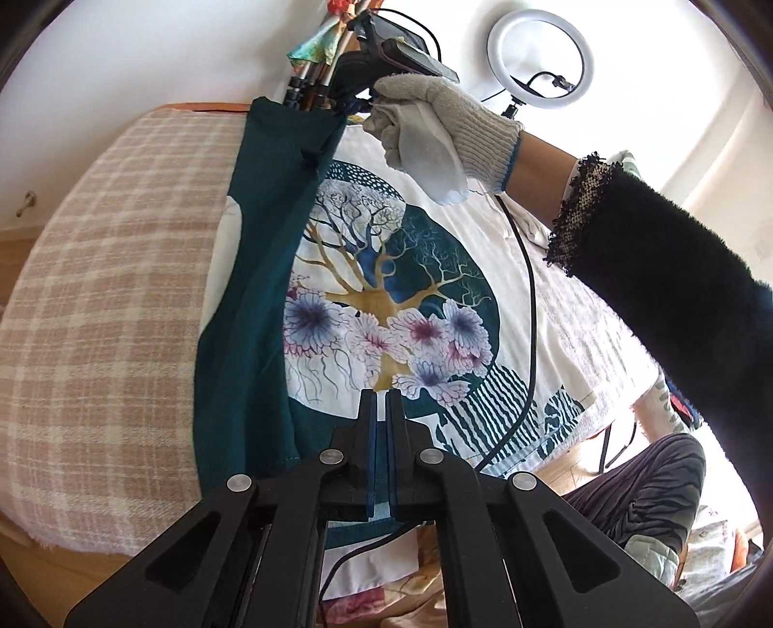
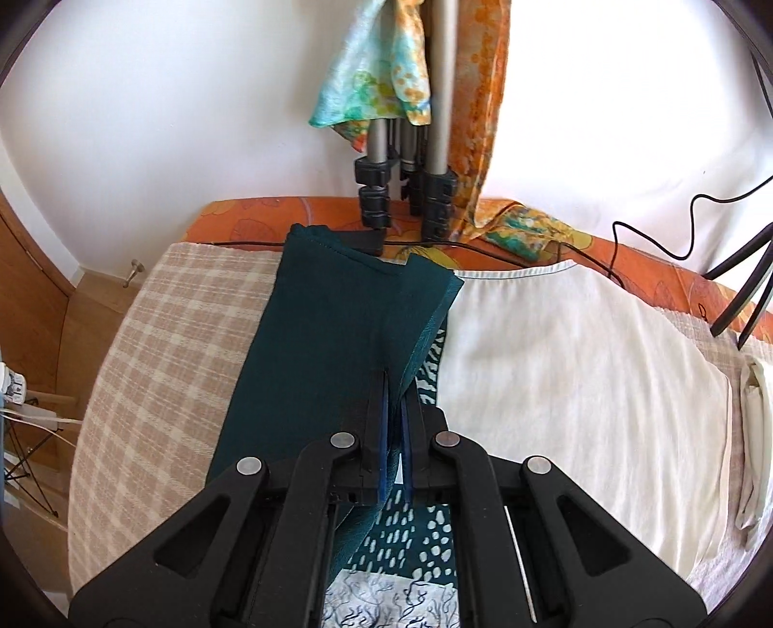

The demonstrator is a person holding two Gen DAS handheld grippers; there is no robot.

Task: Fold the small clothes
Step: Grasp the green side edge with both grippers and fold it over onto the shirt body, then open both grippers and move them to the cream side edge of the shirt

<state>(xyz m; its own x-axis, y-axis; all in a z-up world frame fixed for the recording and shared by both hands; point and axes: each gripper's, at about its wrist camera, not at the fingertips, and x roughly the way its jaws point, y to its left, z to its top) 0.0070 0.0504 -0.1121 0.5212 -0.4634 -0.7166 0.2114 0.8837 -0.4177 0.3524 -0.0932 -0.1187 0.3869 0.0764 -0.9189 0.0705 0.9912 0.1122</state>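
Mid-fold: shirt (image 1: 386, 270) lies printed side up on the checked blanket (image 1: 106, 309) w/ its teal side flap folded in, right gripper (image 2: 395, 386) clamped on the flap's edge, left gripper (image 1: 381, 401) nearly closed over the hem, grip unclear; next, prob. carry the flap further across & flatten.

No legible text or labels anywhere.

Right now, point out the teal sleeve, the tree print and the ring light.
teal sleeve (image 2: 328, 338), right wrist view, middle of the folded-over panel.
tree print (image 1: 381, 299), left wrist view, the trunk.
ring light (image 1: 500, 34), left wrist view, upper-left rim.
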